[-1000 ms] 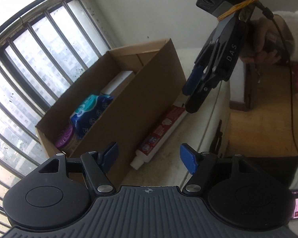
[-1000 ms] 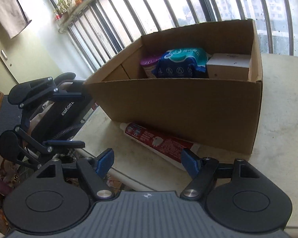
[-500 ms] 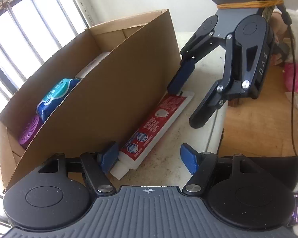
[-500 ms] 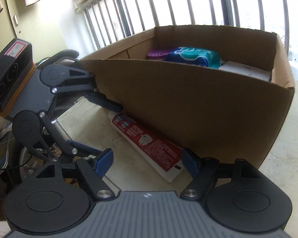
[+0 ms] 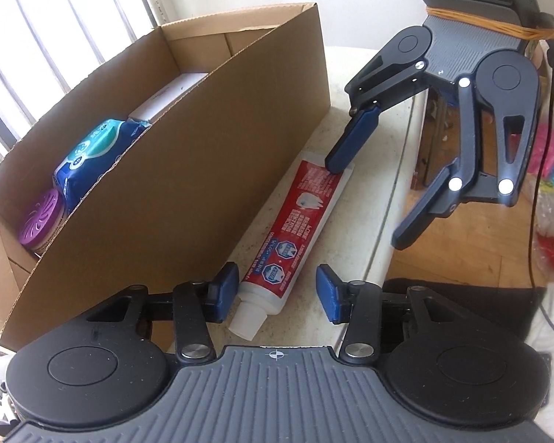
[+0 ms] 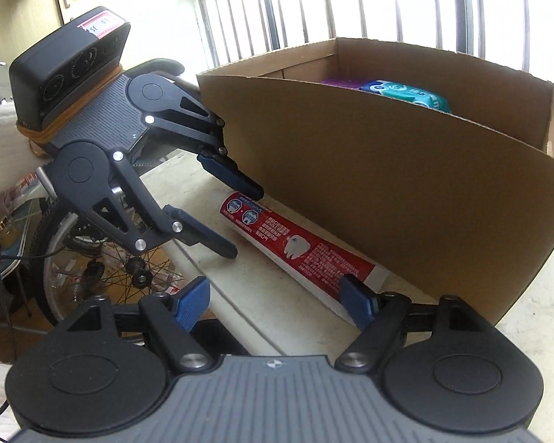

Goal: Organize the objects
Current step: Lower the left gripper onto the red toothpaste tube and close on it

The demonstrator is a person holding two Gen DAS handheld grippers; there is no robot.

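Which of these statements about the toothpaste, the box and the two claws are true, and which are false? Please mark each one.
1. The toothpaste tube lies inside the cardboard box. False: it lies on the table beside the box's outer wall.
2. The cap end of the tube sits between the fingers of the left claw, whose jaws are closing. True.
3. The right claw holds the tissue pack. False: the pack lies in the box.
4. A purple round container is in the box. True.
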